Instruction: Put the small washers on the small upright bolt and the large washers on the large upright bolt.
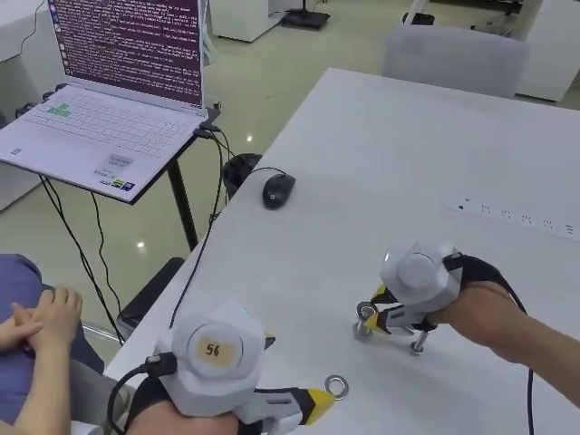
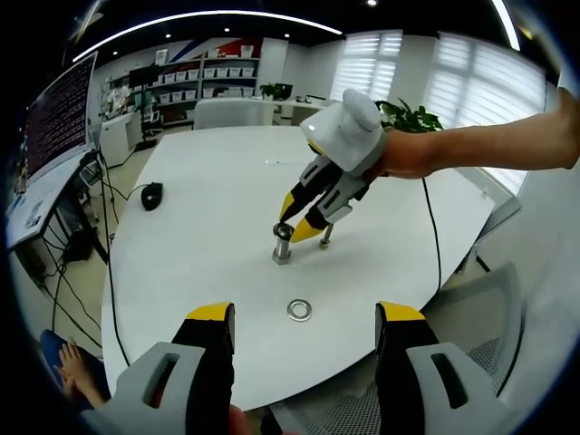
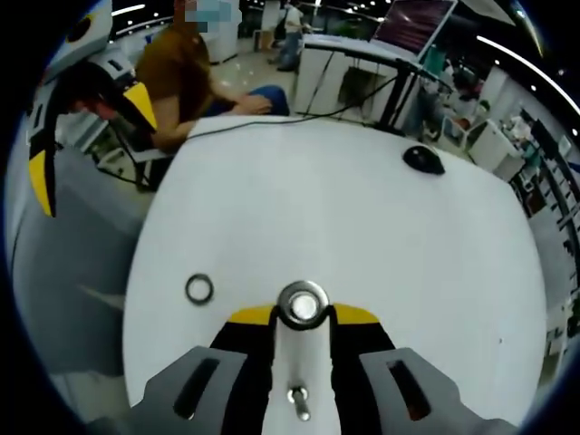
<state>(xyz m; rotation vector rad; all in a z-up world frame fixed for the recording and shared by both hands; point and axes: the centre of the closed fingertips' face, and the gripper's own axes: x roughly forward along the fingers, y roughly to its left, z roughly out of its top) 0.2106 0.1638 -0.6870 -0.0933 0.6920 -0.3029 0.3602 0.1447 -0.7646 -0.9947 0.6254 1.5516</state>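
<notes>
Sitting at the tip of the large bolt, a washer clamped in the right gripper could jam on the threads or fall if released off-centre, while a second washer lies at the bolt's six o'clock, before the open-jawed left gripper.

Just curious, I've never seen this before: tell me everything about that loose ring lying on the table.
The loose washer is a small, flat, silvery metal ring with a round hole. It lies flat on the white table, touching only the tabletop, just before the tips of the open left tool, ungripped, and apart from the two upright bolts.
</notes>
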